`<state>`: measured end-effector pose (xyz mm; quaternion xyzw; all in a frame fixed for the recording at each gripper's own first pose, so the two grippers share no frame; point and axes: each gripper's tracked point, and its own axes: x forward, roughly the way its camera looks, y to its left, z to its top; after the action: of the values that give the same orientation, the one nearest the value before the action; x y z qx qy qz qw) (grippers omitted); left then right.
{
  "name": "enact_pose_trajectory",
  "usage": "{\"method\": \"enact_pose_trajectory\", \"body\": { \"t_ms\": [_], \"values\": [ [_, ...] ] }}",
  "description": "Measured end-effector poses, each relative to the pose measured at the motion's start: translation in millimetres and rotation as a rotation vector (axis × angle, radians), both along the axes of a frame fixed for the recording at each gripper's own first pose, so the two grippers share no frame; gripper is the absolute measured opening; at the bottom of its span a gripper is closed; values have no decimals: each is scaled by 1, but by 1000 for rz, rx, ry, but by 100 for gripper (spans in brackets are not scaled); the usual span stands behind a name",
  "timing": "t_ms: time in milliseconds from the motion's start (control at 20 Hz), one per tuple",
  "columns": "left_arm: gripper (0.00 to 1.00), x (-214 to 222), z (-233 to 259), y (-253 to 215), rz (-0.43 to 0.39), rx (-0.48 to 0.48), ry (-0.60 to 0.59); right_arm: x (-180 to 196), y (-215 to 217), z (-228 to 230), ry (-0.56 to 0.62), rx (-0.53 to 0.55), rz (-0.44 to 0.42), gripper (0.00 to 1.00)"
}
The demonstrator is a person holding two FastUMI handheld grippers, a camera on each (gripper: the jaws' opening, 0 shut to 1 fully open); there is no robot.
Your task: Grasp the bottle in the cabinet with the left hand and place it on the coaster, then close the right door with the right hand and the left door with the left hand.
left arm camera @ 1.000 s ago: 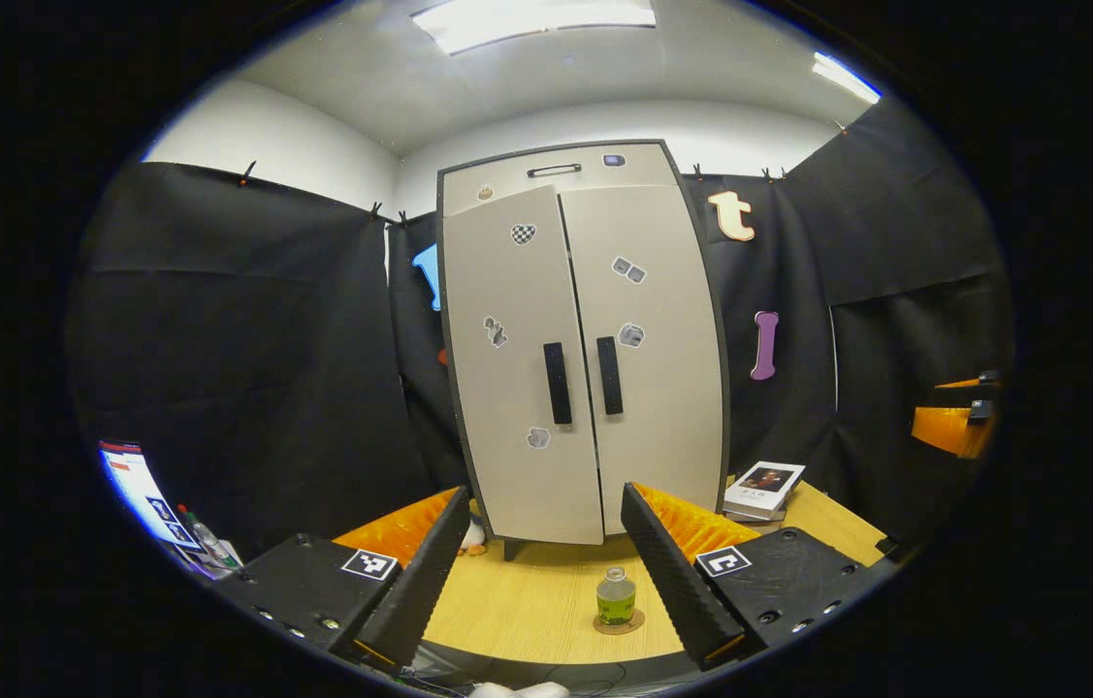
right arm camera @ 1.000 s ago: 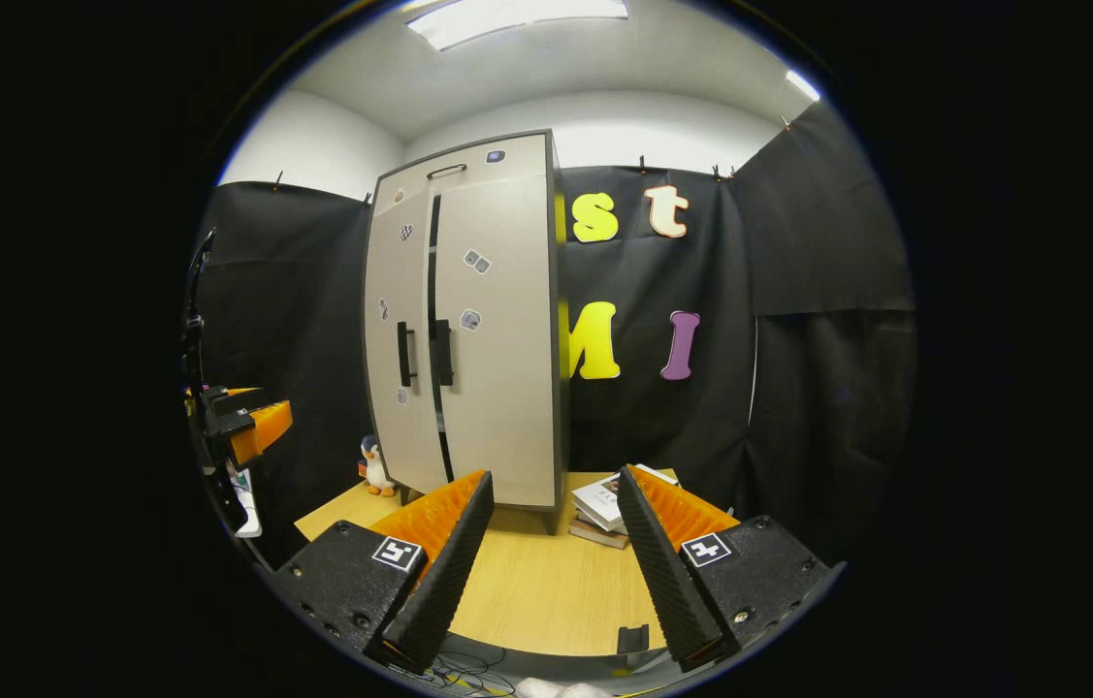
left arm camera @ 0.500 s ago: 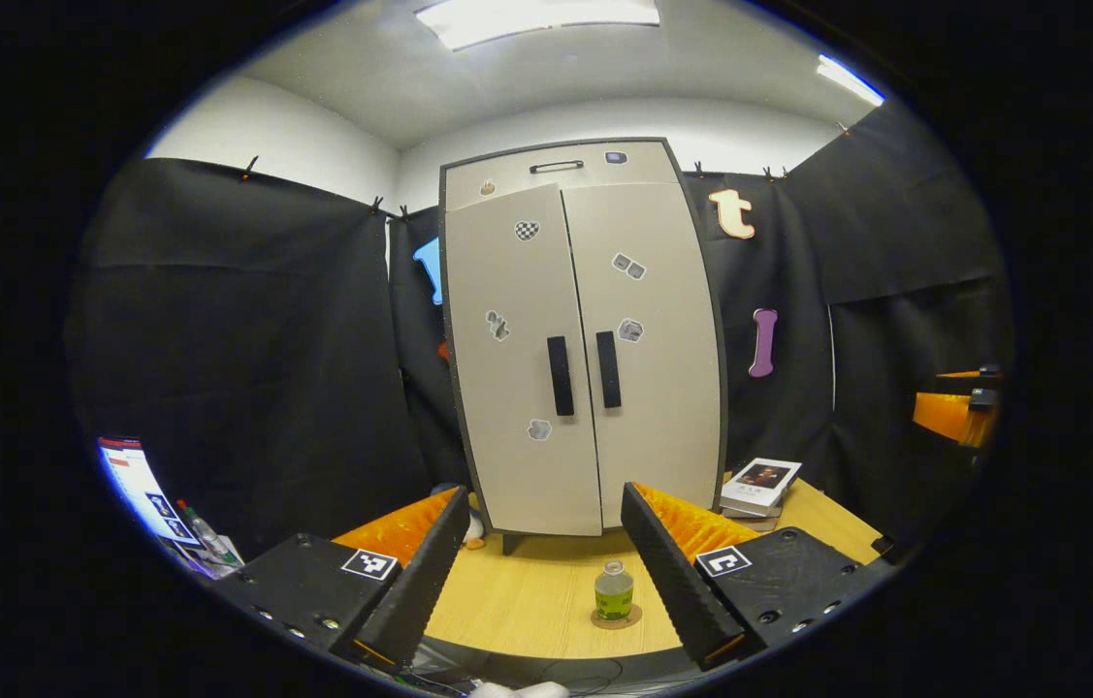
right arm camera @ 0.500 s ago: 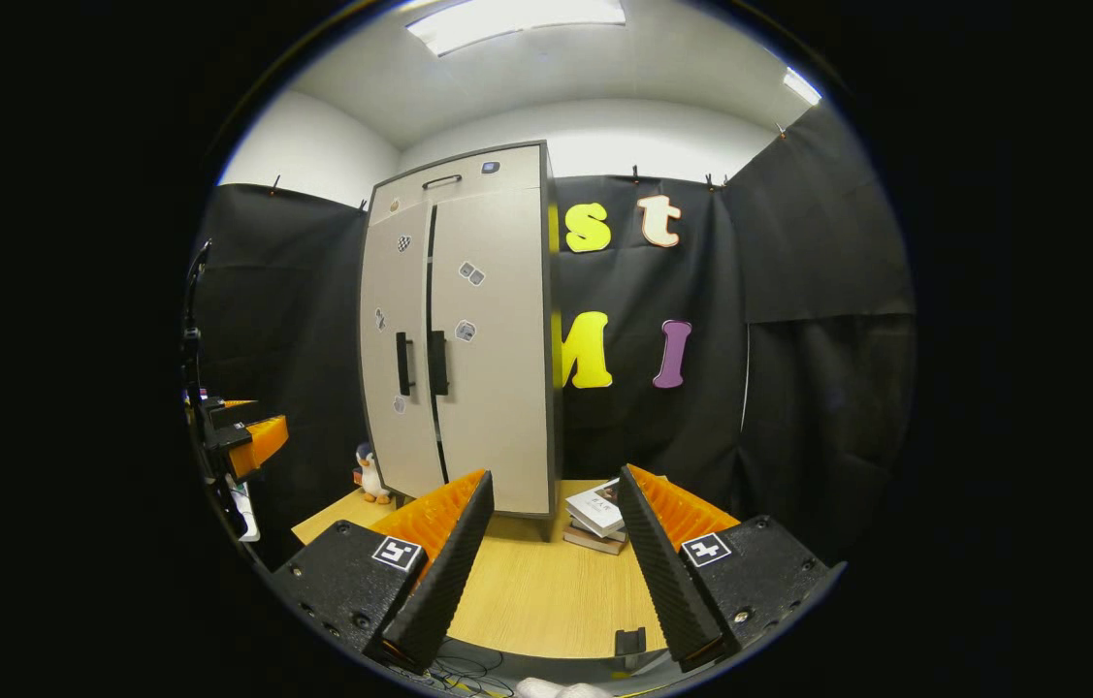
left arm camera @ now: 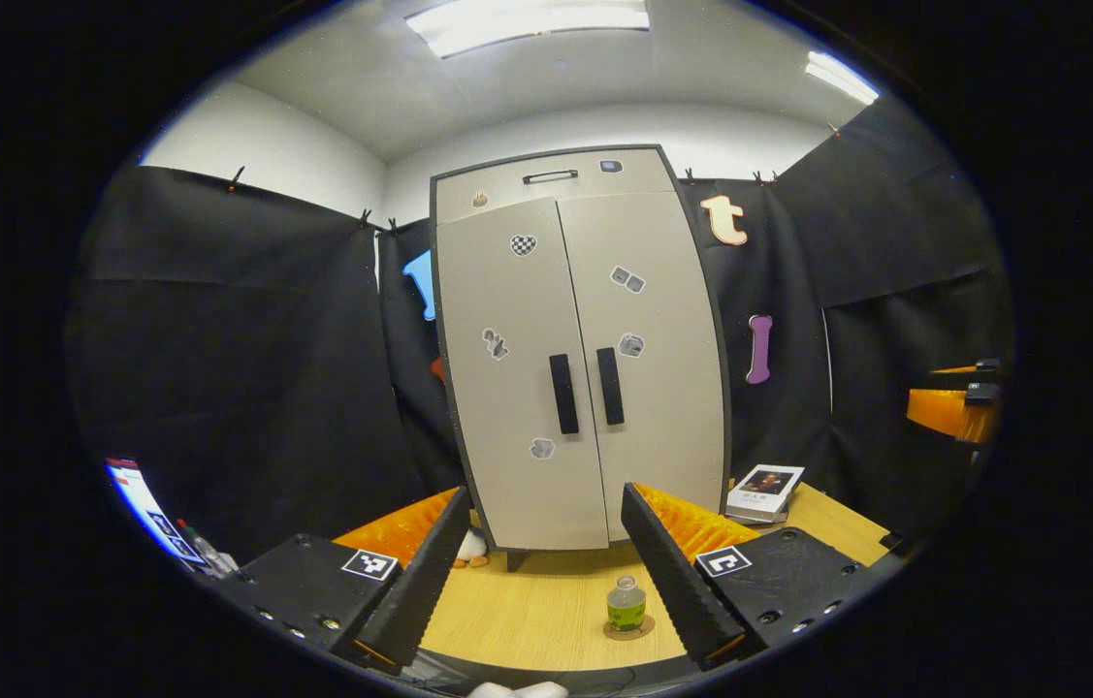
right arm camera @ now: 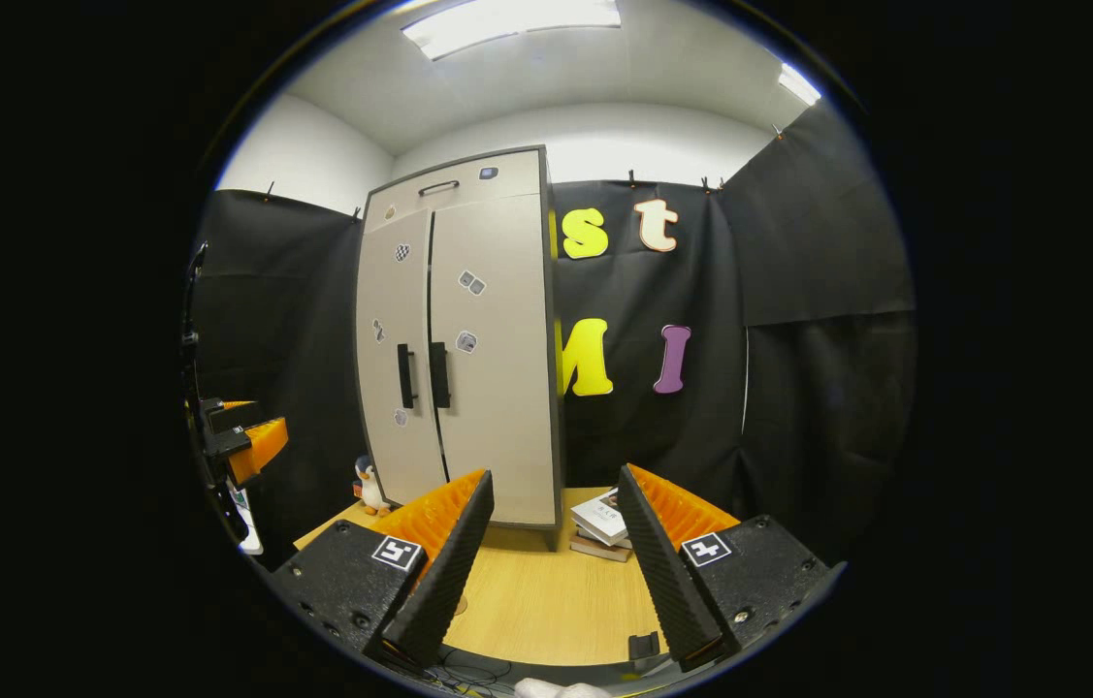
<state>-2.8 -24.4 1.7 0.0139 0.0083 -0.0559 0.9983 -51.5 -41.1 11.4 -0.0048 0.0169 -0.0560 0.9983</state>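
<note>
Both doors read as closed: left door (left arm camera: 515,368) and right door (left arm camera: 655,359) flush along the centre seam, handles side by side. Bottle (left arm camera: 626,605) upright on coaster (left arm camera: 628,631), on table (left arm camera: 536,611) in front of the cabinet (left arm camera: 577,349), well clear of it. Long axis vertical.

Left gripper (left arm camera: 536,572): fingers wide apart, nothing held. Bottle low and just inboard of its right finger, ahead on the table, not touching. Right gripper (right arm camera: 546,562): fingers wide apart, empty, held back over the table edge, cabinet ahead and to its left. Left gripper also visible at the far left of the right gripper view; right gripper at the far right of the left gripper view.

Judgement: all three steps appear done; no further contact called for. Only remaining concern: withdraw left gripper straight back, away from the bottle.

Surface: pale wood tabletop. Books (right arm camera: 599,519) stacked right of the cabinet foot, penguin toy (right arm camera: 369,483) at its left. Black cloth walls, ceiling lights on.
</note>
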Motion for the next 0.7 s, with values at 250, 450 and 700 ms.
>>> {"method": "enact_pose_trajectory", "body": {
  "t_ms": [250, 450, 700],
  "values": [
    [96, 22, 2, 7, -7, -15, -1, 19, 8, 4, -11, 0, -19, 80],
    [95, 35, 1, 12, -21, -7, -7, 34, 16, -2, -4, -14, -30, 80],
    [96, 53, -7, 19, -38, -3, -1, 52, 26, -2, -7, -18, -37, 80]
  ]
}}
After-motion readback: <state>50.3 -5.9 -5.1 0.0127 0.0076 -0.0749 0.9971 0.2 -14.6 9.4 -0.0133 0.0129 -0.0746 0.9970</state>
